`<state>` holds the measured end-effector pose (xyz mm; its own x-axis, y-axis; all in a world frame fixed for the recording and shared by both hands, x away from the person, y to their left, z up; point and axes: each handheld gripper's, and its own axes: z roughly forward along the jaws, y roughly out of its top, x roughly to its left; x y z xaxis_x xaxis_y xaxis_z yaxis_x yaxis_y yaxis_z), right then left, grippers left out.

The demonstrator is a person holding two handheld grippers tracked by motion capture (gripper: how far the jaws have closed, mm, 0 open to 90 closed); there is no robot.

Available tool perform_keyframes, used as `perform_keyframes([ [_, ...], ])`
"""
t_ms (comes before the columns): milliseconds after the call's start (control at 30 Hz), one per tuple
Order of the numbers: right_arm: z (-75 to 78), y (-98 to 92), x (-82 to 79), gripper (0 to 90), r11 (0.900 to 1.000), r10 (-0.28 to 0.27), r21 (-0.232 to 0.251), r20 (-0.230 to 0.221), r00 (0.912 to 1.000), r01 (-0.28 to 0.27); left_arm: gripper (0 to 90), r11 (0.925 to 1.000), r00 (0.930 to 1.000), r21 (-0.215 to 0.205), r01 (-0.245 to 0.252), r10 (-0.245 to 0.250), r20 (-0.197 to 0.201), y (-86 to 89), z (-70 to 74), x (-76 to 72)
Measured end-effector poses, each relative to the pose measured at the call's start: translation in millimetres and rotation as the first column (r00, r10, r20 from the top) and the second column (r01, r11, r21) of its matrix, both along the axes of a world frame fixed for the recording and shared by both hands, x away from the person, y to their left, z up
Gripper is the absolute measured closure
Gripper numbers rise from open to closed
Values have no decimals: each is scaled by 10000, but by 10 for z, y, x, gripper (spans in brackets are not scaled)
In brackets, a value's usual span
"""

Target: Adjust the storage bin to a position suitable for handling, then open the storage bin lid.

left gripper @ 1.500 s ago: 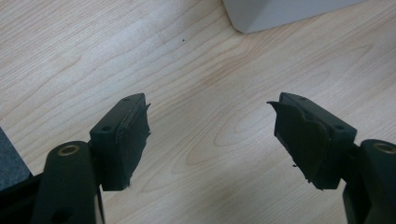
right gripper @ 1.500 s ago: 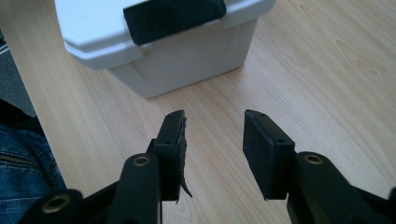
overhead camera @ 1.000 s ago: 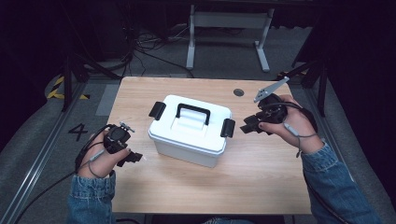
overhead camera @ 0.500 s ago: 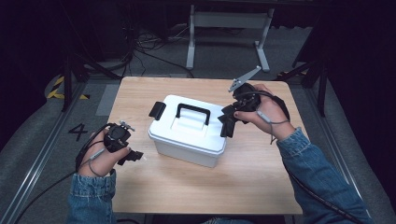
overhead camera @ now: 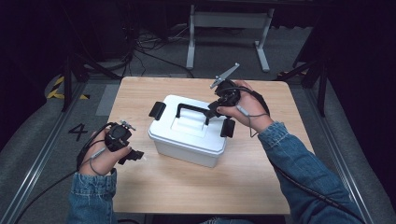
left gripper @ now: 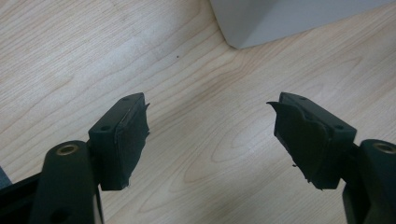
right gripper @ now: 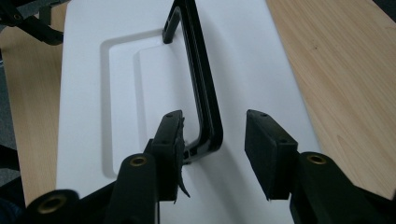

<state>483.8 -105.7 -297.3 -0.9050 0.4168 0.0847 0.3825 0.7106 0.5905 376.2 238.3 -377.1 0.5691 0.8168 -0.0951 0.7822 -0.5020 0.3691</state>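
White lidded storage box mid-table, right gripper released, straddling the right end of its black handle without pinching, left gripper released over bare wooden table

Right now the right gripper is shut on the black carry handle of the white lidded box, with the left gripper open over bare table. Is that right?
Not quite. In the right gripper view the right gripper is open: its jaws straddle the near end of the black carry handle on the white lidded box without pressing it. The left gripper is indeed open over bare table.
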Motion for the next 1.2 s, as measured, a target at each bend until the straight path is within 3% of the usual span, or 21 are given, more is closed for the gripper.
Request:
perform_keyframes([
  [267, -52, 182, 52, 634, 9996, 267, -129, -159, 9995, -269, 266, 9999, 9999, 36, 142, -142, 32, 6, 1, 18],
  [400, -86, 263, 52, 710, 9978, 518, -398, -190, 9985, -525, 266, 9999, 9999, 4, 132, -132, 53, 0, 0, 24],
  [467, -94, 291, 41, 801, 9954, 724, -623, -62, 9974, -726, 266, 9999, 9999, 45, 123, -124, 63, 0, 4, 25],
  [600, -90, 332, -1, 838, 9906, 1214, -627, -21, 9926, -1213, 266, 9999, 9999, -22, 136, -136, 22, 1, 3, 31],
  [733, -81, 346, -33, 844, 9863, 1474, -775, 144, 9890, -1459, 265, 9999, 9999, -26, 125, -125, -17, -4, -1, 32],
  [1200, -55, 342, -68, 846, 9855, 1590, -668, 477, 9861, -1557, 265, 9998, 9998, 40, 183, -183, 36, -11, 1, 37],
])
